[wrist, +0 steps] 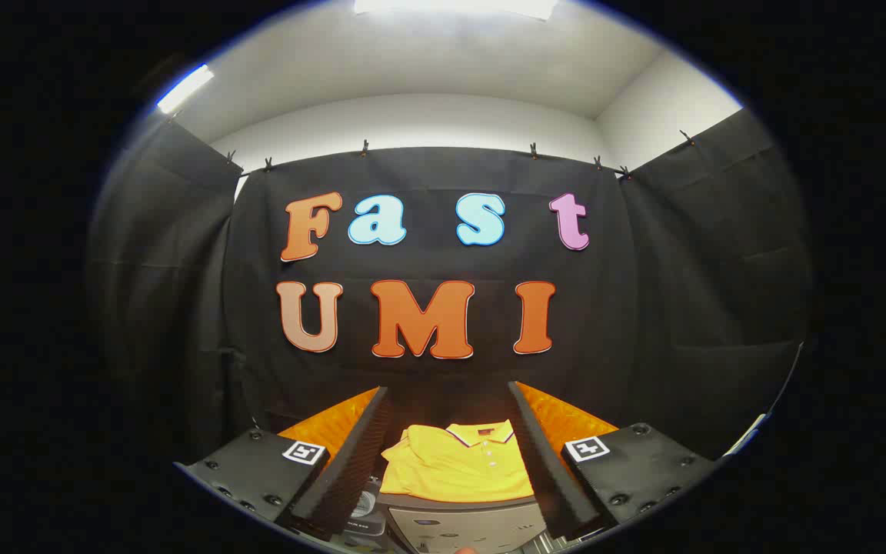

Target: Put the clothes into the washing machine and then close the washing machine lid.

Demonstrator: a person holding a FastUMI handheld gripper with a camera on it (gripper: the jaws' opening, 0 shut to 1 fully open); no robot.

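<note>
A folded yellow polo shirt point(458, 463) with a dark-trimmed collar lies on top of the grey washing machine point(466, 525), just ahead of and between my fingers. My gripper point(449, 408) is open, its two ribbed black fingers point(351, 462) spread wide on either side of the shirt without touching it. The machine's grey top and front panel show below the shirt; its lid and opening are hidden.
Black cloth walls enclose the booth on three sides, close behind the machine. A small dark object point(366, 504) sits low beside the machine's left edge, behind my left finger.
</note>
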